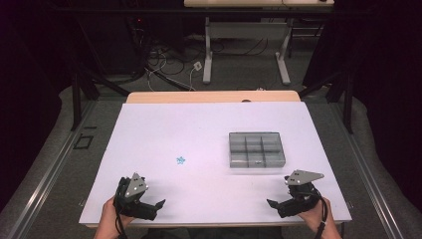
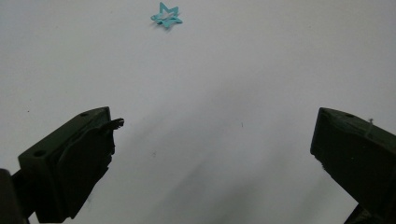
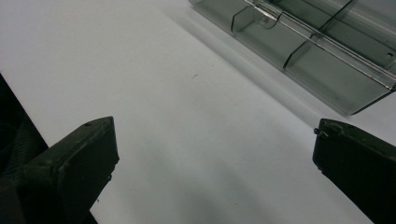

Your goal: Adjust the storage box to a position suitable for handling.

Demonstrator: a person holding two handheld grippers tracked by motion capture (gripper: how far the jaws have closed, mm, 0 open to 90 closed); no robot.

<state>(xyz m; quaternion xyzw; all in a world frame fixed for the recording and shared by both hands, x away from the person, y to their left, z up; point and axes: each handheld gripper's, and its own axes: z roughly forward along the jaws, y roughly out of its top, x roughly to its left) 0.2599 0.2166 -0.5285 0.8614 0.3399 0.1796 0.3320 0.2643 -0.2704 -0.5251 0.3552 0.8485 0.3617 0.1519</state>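
- The left gripper [image 1: 160, 203] rested at the near left edge of the white table [image 1: 149, 134], jaws spread wide with nothing between them; the right gripper [image 1: 271, 202] sat at the near right edge, jaws just as wide and likewise empty.
- The small teal star-shaped piece [image 1: 181, 160] lay flat on the bare table, well ahead of the left gripper and to the left of the clear compartment box [image 1: 257, 149]; in the left gripper view the same piece [image 2: 166, 15] sat beyond the jaws, slightly left of their midline.
- The box stood ahead of the right gripper; its lid looked closed in the right gripper view [image 3: 322, 46], though I could not tell for certain.
- The piece looked thin and flat, so jaws closing on it would likely skid over it or flick it away across the smooth surface; a steep approach might press it down rather than lift it.
- If the lid was indeed shut, a dropped piece would bounce off it; the light box might also slide when pushed by one gripper alone.
- No brand, label or readable writing appeared on the box, the grippers or the table.
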